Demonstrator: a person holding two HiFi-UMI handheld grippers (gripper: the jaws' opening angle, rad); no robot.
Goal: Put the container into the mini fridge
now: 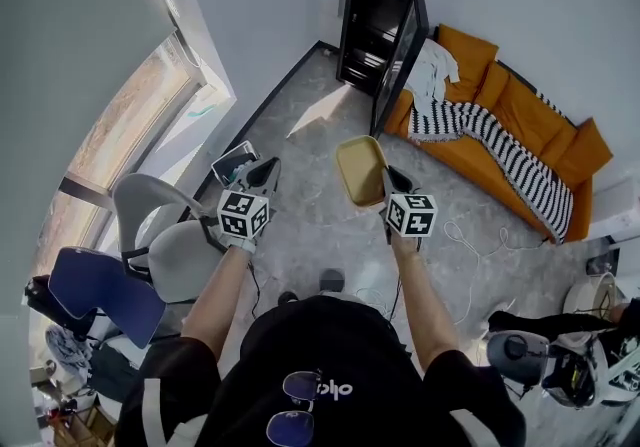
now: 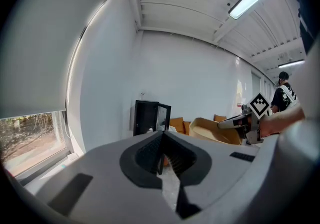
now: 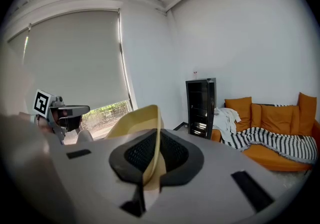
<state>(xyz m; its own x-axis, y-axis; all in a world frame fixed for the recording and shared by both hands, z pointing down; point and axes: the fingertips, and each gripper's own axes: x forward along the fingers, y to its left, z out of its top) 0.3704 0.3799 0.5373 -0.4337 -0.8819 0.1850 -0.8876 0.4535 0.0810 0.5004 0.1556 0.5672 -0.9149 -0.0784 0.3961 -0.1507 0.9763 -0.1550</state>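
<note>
I hold a tan, shallow container [image 1: 359,170] by its rim in my right gripper [image 1: 386,178], which is shut on it at chest height over the floor. In the right gripper view the container's [image 3: 140,124] edge runs up between the jaws. The black mini fridge [image 1: 375,17] stands against the far wall with its door [image 1: 401,59] swung open; it also shows as the fridge [image 3: 201,106] and fridge [image 2: 146,117] in both gripper views. My left gripper [image 1: 268,169] hangs to the left of the container, shut with nothing in it. From there the container [image 2: 212,130] appears to the right.
An orange sofa [image 1: 535,130] with a striped blanket [image 1: 500,150] and a white cloth [image 1: 432,70] stands right of the fridge. Grey chairs [image 1: 165,235] and a blue chair [image 1: 95,290] sit at my left by the window. Cables [image 1: 470,240] lie on the floor; another person [image 2: 281,92] stands at the right.
</note>
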